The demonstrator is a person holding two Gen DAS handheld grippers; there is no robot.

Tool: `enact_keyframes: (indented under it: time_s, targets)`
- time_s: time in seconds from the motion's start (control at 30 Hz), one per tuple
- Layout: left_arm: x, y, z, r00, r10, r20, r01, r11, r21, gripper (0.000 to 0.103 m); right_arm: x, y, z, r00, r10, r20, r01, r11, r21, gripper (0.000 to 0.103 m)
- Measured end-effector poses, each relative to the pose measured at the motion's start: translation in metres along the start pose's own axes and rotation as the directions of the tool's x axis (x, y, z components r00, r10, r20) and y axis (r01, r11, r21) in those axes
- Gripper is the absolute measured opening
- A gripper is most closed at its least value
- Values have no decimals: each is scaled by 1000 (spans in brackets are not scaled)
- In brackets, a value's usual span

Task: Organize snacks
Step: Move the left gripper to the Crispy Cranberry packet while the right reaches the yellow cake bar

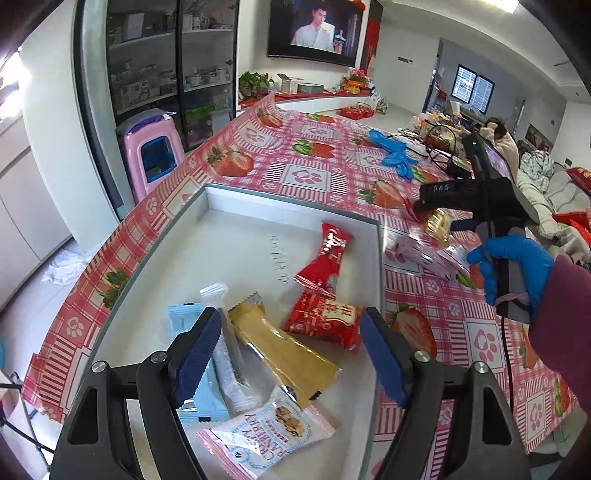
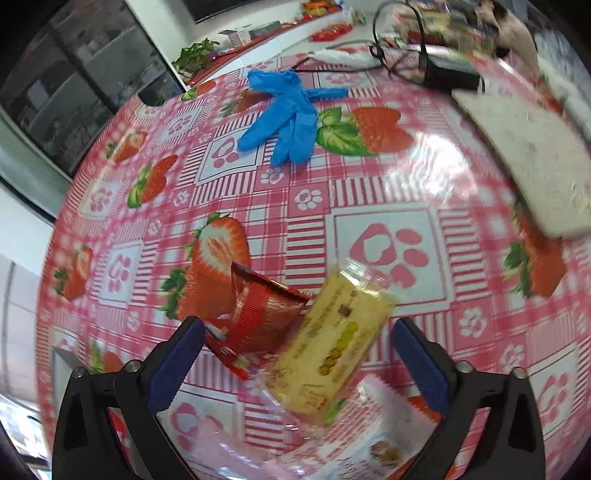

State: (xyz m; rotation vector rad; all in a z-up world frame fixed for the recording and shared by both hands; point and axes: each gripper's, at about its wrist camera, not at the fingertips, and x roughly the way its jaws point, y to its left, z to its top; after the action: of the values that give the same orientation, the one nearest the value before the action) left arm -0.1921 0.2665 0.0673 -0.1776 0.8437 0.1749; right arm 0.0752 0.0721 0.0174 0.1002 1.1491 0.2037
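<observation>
snacks sit in 2 places right now: a bunch already in the white tray [image 1: 295, 206], a few more loose on the table to its right. in the tray, near side, a light blue packet [image 1: 207, 402], a clear-wrapped stick [image 1: 229, 354], a gold bar [image 1: 280, 350] and a cranberry cookie packet [image 1: 266, 435] lie overlapping; further in, 2 red packets [image 1: 325, 321], one beyond the other. the left gripper [image 1: 291, 354] hangs over that near pile, jaws spread wide, nothing between the pads.

over to the right, the right gripper [image 2: 299, 365] points down at the strawberry tablecloth [image 2: 384, 177], jaws released and wide. below it lie a red wrapper [image 2: 258, 314] and a yellow packet [image 2: 332, 347], side by side and touching, with a pink-edged packet [image 2: 369, 435] nearer still. no pad presses on any of them. a blue-gloved hand [image 1: 513, 269] grips that tool's handle, maroon sleeve behind it.

the cloth is glossy, pink check with paw prints and strawberries. a spare blue glove [image 2: 288, 114] lies far across it, cables and a black box [image 2: 450, 77] beyond, a pale board [image 2: 532, 155] far right. room behind: a tv [image 1: 314, 29] on the wall, glass cabinets [image 1: 173, 62] far left, a pink toy unit [image 1: 151, 151] on the floor.
</observation>
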Motion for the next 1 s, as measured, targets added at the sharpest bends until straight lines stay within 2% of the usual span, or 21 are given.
enact_keyframes:
  time_s: [0.07,0.1,0.13,0.17,0.27,0.47,0.63,0.7,0.73,0.77,0.8,0.83,0.9,1.0]
  targets:
    - [-1,-8,0,1000,-13,-3,13,1000,17,81,-5,-3,-5,998,-62,14,63,996,-63,58]
    - [-1,-16,-1,1000,-26,-7,26,999,29,81,-7,-9,-7,997,-69,18,70,994,-81,53]
    - [-3,-23,-2,999,-38,-9,38,998,43,81,-11,-17,-9,999,-45,14,46,996,-83,43]
    - [-4,-30,-3,999,-46,-9,46,997,55,81,-16,-28,-13,999,-32,4,32,997,-74,38]
    - [-6,-55,-8,997,-73,-21,75,992,103,81,-33,-57,-33,1000,7,-16,-8,999,-39,37]
    - [-5,-105,-24,991,-104,-80,118,972,201,81,-70,-94,-93,998,47,-51,-50,997,-63,37]
    - [3,-139,-37,975,-149,-164,183,959,215,81,-101,-120,-147,997,6,-82,-17,991,-134,37]
    - [3,-152,-44,968,-163,-191,204,955,216,82,-110,-131,-161,996,-1,-85,-11,990,-140,38]
    - [5,-162,-47,964,-169,-207,214,953,216,83,-116,-139,-169,996,-5,-84,-7,991,-133,53]
    - [7,-169,-49,961,-171,-218,218,952,213,83,-120,-146,-174,997,-10,-78,0,992,-127,80]
    - [8,-175,-51,957,-174,-233,223,953,204,83,-126,-153,-180,998,-18,-60,10,993,-121,91]
    - [12,-183,-52,948,-183,-262,233,956,176,83,-130,-158,-183,999,-27,-38,23,993,-118,96]
    - [20,-190,-53,931,-203,-304,247,962,114,83,-138,-167,-191,999,-46,-12,44,993,-113,96]
    - [41,-196,-51,906,-194,-376,201,979,-21,83,-143,-181,-198,999,-35,-7,34,996,-78,96]
